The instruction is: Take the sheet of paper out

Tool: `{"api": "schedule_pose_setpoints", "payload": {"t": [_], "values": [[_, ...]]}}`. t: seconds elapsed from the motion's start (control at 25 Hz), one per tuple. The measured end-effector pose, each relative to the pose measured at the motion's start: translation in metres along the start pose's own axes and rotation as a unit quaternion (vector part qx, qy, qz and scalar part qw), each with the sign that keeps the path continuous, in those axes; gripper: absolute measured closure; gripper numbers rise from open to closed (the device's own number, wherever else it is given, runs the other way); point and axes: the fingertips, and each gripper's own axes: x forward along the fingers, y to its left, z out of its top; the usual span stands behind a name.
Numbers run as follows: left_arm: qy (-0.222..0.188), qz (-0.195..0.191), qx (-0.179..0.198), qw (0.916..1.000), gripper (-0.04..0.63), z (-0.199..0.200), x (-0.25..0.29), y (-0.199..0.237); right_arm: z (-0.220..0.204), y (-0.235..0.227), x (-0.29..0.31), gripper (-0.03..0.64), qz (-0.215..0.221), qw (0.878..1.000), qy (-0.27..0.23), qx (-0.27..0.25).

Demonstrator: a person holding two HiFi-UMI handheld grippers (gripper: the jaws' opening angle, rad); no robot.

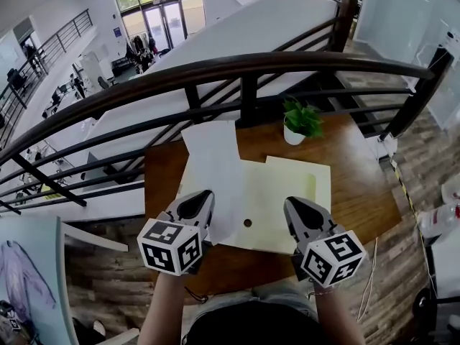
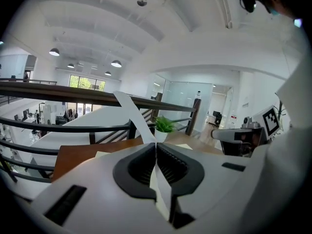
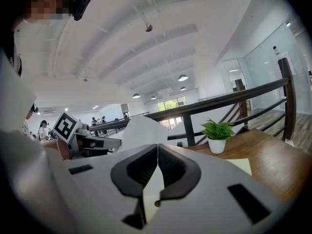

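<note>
Left gripper (image 1: 203, 196) (image 2: 156, 147): jaws closed tight on the lower edge of the white sheet of paper (image 1: 215, 164) (image 2: 129, 111), with no gap visible around it.
White sheet of paper: raised off the table at its near end and slanting up and away over the left part of the folder. Its far corner reaches past the folder's back edge. In the right gripper view it shows as a white hump (image 3: 139, 130).
Right gripper (image 1: 291, 203) (image 3: 157, 147): jaws pressed together on a thin pale strip with a small dark dot. This seems to be the near edge of the pale yellow flat folder (image 1: 287, 192) (image 3: 241, 165).
Pale yellow flat folder: lying flat on the brown wooden table (image 1: 352, 185), between the two grippers.
Small green plant in a white pot (image 1: 300, 121) (image 2: 163, 126) (image 3: 218, 133): upright at the table's far edge, apart from the folder.
Dark curved metal railing (image 1: 244, 67): behind the table.
</note>
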Motion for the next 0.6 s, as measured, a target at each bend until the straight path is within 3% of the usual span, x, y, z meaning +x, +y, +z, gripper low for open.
{"api": "schedule_pose_setpoints", "payload": {"t": [0.6], "values": [[-0.060, -0.066, 0.013, 0.9959, 0.571, 0.045, 0.005, -0.040, 0.032, 0.000, -0.003, 0.591, 0.000, 0.999, -0.051, 0.002]]}}
